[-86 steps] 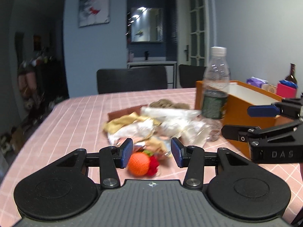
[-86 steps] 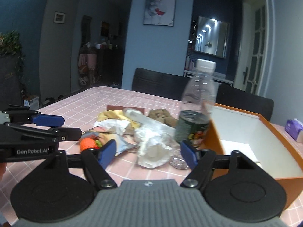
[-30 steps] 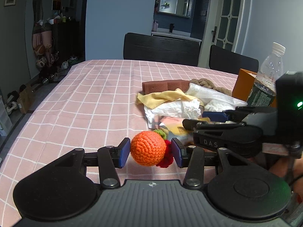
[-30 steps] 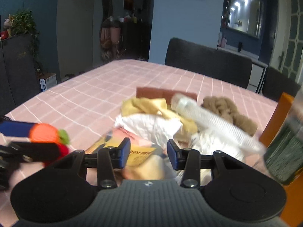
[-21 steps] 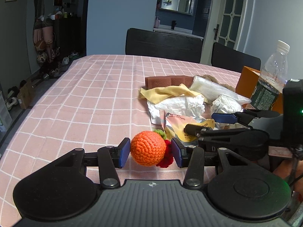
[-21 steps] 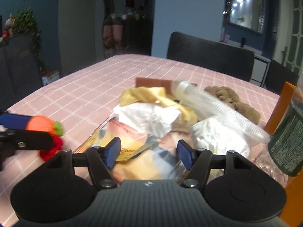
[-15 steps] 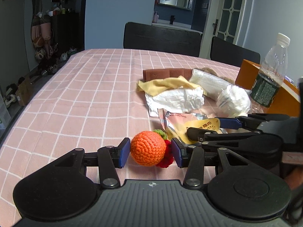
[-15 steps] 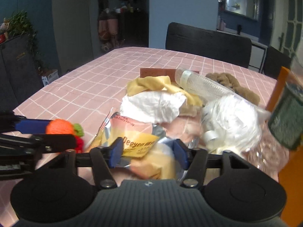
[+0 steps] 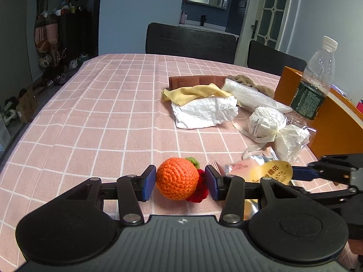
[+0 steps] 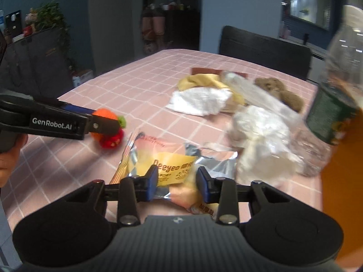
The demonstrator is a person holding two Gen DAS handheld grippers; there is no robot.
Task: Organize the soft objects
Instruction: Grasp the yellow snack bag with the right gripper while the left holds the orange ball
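A pink checked tablecloth (image 9: pixel 102 117) carries the clutter, with an orange box (image 9: pixel 335 124) at its right edge beside a clear water bottle (image 9: pixel 315 79). A moment ago the foil snack packet (image 10: pixel 168 165) was tucked against the heap of crumpled white paper (image 9: pixel 204 111), yellow cloth (image 9: pixel 192 93) and ribbon-tied white bundle (image 9: pixel 267 122); now it lies dragged clear of them, toward the near edge. The right gripper (image 10: pixel 177 180) has just been narrowing its jaws with the packet between them, though whether the pads truly bite cannot be told. That suggests the packet is the next piece to be sorted, probably into the box. The left gripper (image 9: pixel 180 182) is clamped on the crocheted orange (image 9: pixel 177 181), held just above the cloth, well left of the box. Readable writing: "Deeyeo" on the packet, "GenRobot.AI" on the left gripper's side.
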